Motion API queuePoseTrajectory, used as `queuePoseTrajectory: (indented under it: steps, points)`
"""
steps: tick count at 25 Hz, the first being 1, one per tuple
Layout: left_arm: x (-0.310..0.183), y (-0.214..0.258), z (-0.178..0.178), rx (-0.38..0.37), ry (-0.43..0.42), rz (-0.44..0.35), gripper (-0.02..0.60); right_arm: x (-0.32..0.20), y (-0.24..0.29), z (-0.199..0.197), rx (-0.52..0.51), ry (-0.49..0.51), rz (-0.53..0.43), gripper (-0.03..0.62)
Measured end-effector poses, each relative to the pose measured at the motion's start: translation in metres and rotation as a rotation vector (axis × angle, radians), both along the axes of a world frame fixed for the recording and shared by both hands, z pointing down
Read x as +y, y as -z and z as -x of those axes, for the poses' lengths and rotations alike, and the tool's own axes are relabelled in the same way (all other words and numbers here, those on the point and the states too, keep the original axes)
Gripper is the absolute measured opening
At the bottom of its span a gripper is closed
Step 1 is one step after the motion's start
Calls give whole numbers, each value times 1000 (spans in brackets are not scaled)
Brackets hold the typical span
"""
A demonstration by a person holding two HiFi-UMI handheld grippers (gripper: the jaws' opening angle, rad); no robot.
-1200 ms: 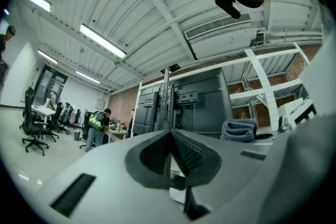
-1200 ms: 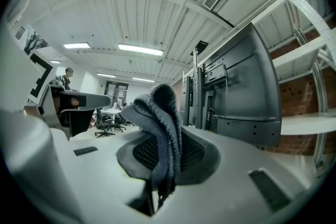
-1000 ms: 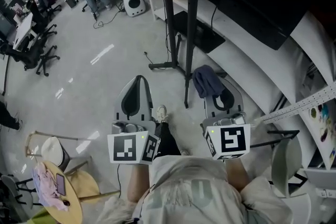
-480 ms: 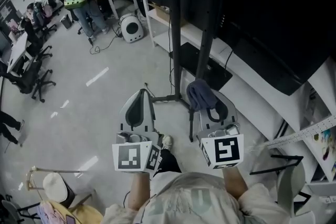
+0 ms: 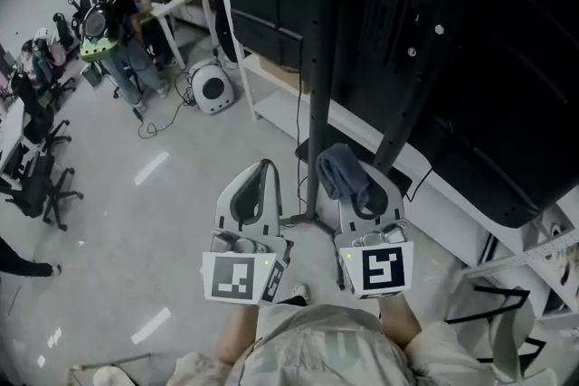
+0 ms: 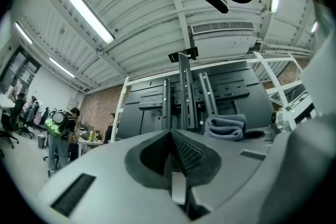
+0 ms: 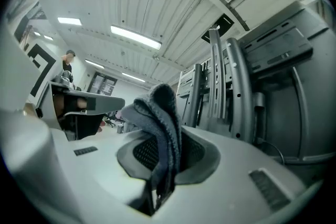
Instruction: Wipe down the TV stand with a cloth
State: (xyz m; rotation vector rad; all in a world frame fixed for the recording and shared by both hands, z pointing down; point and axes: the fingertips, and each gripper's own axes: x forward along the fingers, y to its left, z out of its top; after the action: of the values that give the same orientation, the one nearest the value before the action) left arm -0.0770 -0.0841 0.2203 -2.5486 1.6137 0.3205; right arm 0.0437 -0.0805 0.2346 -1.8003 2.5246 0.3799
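The tall black TV stand [image 5: 313, 59] is faced at the far right, and near it a folded grey cloth [image 5: 340, 167] is held clamped in the right tongs [image 5: 360, 193], apparently so wiping can begin, while the left tongs [image 5: 263, 169] are closed on nothing.

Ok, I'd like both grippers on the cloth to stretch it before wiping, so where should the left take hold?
Probably the bunched free end of the cloth that flops past the tips of the right gripper, approached from the left. The rest is pinched in the right jaws. The left gripper is shut and empty, so open it first.
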Motion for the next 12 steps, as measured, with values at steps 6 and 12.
queuePoseTrajectory:
  steps: [6,12]
  points:
    - [-61,12,-15,-12,-88,-8,15,-56,10,0,38,-70,5,57]
    - [-76,8,-31,-5,-101,14,15,-70,10,-13,66,-81,18,57]
